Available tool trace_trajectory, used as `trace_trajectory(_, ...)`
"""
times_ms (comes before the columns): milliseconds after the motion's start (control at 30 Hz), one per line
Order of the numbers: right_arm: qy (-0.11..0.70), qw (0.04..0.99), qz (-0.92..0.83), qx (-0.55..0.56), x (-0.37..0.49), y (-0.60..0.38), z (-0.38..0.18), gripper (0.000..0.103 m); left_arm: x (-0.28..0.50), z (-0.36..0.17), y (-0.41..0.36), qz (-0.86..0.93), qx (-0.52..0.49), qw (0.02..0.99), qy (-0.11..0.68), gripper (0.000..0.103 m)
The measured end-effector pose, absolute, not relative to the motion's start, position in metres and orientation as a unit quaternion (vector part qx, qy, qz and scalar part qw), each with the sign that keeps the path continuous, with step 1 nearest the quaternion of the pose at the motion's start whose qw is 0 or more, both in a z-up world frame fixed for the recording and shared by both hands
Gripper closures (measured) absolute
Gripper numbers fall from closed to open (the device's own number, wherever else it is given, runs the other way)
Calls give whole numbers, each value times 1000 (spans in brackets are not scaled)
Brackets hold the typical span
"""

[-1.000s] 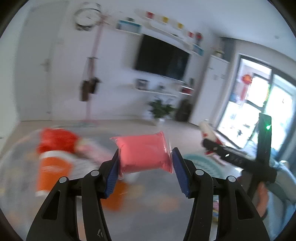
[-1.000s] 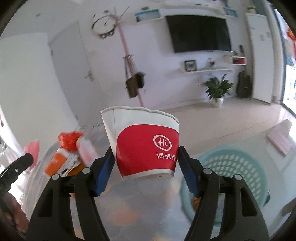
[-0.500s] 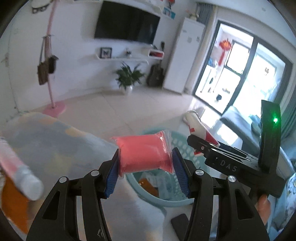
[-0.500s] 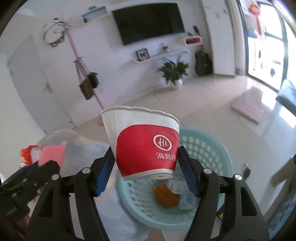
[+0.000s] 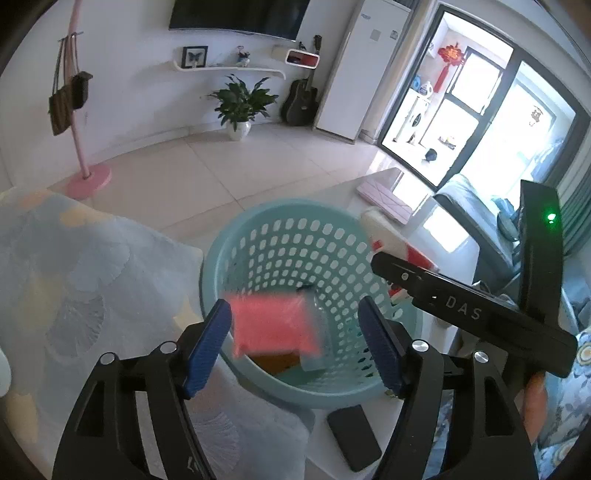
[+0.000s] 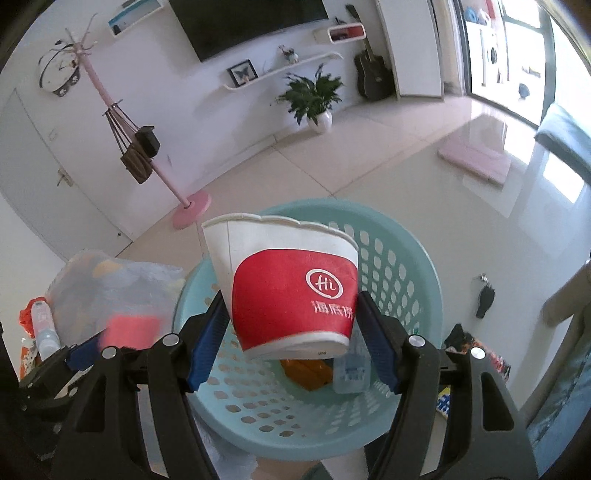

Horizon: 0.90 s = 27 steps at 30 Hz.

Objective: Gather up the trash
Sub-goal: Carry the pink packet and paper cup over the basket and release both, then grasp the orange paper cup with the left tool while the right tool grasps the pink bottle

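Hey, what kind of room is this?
Most likely a home living room: a wall-mounted TV, a potted plant, a guitar against the wall and a coat stand on tiled floor.

The left gripper (image 5: 295, 343) points forward and downward with its jaws spread wide; neither blue pad (image 5: 207, 347) touches anything, as a blurred pink packet sits loose in the gap between them. The right gripper (image 6: 291, 336) is tilted the same way, its jaws closed against the two sides of a red-and-white paper cup (image 6: 288, 288), which is held upright. In the left wrist view the right gripper reaches in from the right edge, with what seems to be part of the person's hand (image 5: 535, 402) gripping its handle.
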State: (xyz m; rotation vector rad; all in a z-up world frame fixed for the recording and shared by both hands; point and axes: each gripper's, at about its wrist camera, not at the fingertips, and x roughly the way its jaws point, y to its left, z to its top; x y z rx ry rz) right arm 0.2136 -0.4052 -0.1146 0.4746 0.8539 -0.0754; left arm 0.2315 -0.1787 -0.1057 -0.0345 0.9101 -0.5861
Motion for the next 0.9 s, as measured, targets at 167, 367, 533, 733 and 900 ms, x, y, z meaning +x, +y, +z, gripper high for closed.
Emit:
trace_trajectory(167, 410, 879, -36, 242, 209, -406, -114, 36, 230, -98, -177, -283, -20, 856, 431, 33)
trace_trajectory(367, 402, 885, -29, 230, 203, -396, -101, 36, 221, -87, -167, -287, -32, 862, 417, 31)
trace_trajectory(533, 387, 898, -10, 208, 196, -375, -81, 36, 206, -69, -147, -286, -44, 872, 396, 31)
trace_trajectory(733, 357, 920, 37, 156, 184, -322, -48, 36, 172, -43, -103, -253, -57, 901, 347, 31)
trace_trajectory(900, 336, 930, 93, 121, 177, -264, -32, 36, 145, -22, -48, -197, -77, 927, 309, 31)
